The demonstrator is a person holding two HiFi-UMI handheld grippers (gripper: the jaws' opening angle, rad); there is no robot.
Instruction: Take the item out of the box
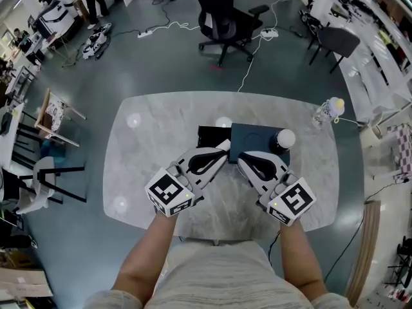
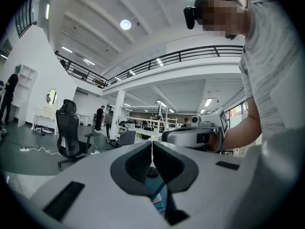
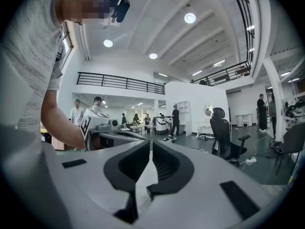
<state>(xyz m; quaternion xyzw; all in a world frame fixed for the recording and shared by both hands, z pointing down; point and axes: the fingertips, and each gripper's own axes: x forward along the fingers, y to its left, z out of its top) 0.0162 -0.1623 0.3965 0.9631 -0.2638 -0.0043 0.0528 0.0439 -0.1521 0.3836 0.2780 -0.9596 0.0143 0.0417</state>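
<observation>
Box (image 1: 255, 138) lies at twelve o'clock, so we hold left gripper (image 1: 224, 146) and right gripper (image 1: 242, 159), both closed and empty, aimed at it.

I'm counting two grippers, the left gripper (image 1: 223, 149) and the right gripper (image 1: 243, 160), over one tabletop (image 1: 145, 169). Near its far edge I'm seeing one dark box (image 1: 254, 141), one white round item (image 1: 285, 138) and one black flat piece (image 1: 211, 136). One bottle (image 1: 327, 111) is standing at the far right corner. Beyond, I'm counting two chairs: one black office chair (image 1: 225, 18) and one grey office chair (image 1: 338, 40).
</observation>
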